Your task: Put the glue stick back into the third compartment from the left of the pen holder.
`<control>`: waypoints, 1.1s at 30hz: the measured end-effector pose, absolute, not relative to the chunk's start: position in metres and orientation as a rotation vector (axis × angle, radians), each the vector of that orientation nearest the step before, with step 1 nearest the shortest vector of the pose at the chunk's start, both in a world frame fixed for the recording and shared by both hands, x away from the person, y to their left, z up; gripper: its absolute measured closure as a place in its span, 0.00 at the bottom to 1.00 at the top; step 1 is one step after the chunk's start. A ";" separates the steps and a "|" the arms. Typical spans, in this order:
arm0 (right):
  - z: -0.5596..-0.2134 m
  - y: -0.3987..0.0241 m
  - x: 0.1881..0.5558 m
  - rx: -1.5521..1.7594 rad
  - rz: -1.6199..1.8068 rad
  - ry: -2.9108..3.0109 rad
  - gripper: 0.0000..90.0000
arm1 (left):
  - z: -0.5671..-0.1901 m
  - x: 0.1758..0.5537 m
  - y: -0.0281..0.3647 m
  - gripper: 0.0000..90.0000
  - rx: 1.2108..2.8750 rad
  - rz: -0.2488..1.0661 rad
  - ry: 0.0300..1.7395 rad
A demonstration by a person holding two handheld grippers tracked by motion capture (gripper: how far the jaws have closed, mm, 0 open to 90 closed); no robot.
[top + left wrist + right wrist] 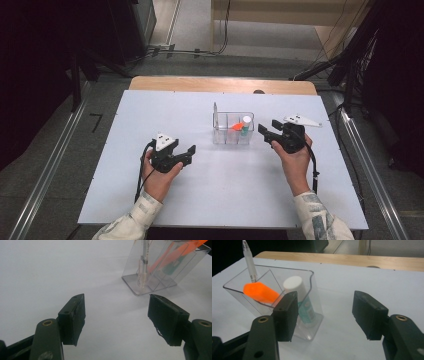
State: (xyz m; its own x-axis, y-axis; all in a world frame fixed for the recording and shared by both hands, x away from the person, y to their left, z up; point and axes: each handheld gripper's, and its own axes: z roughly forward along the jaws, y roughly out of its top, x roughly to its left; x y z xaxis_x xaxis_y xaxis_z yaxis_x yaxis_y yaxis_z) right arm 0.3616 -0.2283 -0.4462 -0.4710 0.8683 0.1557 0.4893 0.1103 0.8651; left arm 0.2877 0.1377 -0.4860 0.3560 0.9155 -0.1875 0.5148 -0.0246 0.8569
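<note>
A clear plastic organiser (220,136) with several compartments stands on the white table, right of centre. It holds an upright pen (215,107), an orange item (236,126) and a white-capped bottle (246,124) with a green label. My right gripper (267,131) is just right of the organiser, open, with nothing between its jaws. In the right gripper view the gripper (325,312) points past the bottle (298,290) and the orange item (260,292). My left gripper (187,152) rests open to the organiser's front left. In the left gripper view the gripper (117,312) frames bare table short of the organiser (140,288).
The white tabletop (150,115) spreads wide on all sides of the organiser. A wooden strip (200,83) runs along its far edge. Metal rails (50,170) flank the table on the floor, and dark stands with cables (345,55) lie beyond.
</note>
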 end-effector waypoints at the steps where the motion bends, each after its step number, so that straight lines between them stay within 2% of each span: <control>1: -0.447 -0.230 0.361 1.334 1.300 2.005 0.37 | -0.486 0.288 0.139 0.34 1.679 0.536 1.294; 10: -0.456 -0.244 0.354 1.355 1.239 2.043 0.30 | -0.486 0.286 0.147 0.34 1.669 0.544 1.305; 33: -0.469 -0.264 0.328 1.362 1.163 2.098 0.24 | -0.485 0.280 0.167 0.32 1.635 0.556 1.337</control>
